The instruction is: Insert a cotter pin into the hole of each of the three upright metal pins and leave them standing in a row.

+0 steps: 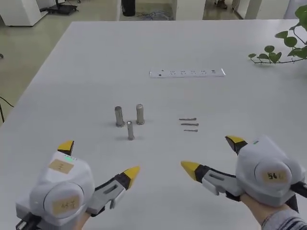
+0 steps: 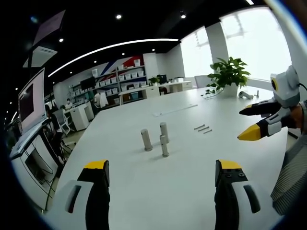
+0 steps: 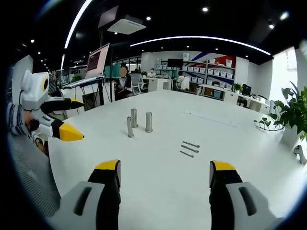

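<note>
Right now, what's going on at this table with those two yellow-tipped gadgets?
A person holds a gripper in each hand above a white table. The left gripper and the right gripper both have their jaws open and hold nothing. Three metal pins stand upright in a small triangle, not in a row. Three cotter pins lie loose on the table to their right, none inserted yet. Nothing is being touched at this moment.

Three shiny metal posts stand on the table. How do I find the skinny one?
Find the long white power strip on the white table, then come nearer and left to three upright metal pins. The skinny pin stands alone in front, thinner than the two behind.
</note>
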A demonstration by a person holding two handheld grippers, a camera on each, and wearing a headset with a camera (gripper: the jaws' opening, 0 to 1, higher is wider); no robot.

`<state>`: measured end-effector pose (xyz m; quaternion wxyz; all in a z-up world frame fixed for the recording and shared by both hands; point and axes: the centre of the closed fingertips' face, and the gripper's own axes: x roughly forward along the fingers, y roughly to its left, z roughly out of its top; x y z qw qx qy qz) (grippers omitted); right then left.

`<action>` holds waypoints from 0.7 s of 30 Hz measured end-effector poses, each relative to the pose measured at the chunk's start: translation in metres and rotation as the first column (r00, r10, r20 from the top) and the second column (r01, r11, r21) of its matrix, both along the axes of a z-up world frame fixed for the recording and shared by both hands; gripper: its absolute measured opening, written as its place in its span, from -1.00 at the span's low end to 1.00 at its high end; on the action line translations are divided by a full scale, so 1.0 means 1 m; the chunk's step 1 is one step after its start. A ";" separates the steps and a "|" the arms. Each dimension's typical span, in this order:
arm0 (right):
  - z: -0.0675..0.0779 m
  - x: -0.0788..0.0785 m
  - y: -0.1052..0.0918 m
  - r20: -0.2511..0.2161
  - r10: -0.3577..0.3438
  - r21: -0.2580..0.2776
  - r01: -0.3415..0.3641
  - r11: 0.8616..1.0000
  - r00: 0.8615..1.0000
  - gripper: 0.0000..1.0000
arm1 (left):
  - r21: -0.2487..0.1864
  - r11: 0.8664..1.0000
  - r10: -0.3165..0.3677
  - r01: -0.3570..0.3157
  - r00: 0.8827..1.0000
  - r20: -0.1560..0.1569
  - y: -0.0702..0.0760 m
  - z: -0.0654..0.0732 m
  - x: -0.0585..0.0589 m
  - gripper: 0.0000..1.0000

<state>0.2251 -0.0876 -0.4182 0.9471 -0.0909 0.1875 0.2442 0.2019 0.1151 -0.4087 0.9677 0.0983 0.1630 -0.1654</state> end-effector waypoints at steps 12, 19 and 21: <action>-0.001 0.031 0.044 -0.016 0.154 0.022 -0.153 0.988 0.988 0.18 | -0.009 1.000 0.001 -0.001 1.000 -0.004 0.000 0.001 -0.001 0.78; -0.009 0.047 0.071 -0.035 0.231 0.033 -0.230 0.973 0.972 -0.04 | 0.007 1.000 -0.002 0.003 1.000 -0.012 0.001 -0.001 -0.001 0.75; -0.010 0.052 0.078 -0.037 0.246 0.039 -0.245 0.969 0.969 -0.07 | 0.004 1.000 -0.005 0.005 1.000 -0.011 0.000 0.000 -0.001 0.75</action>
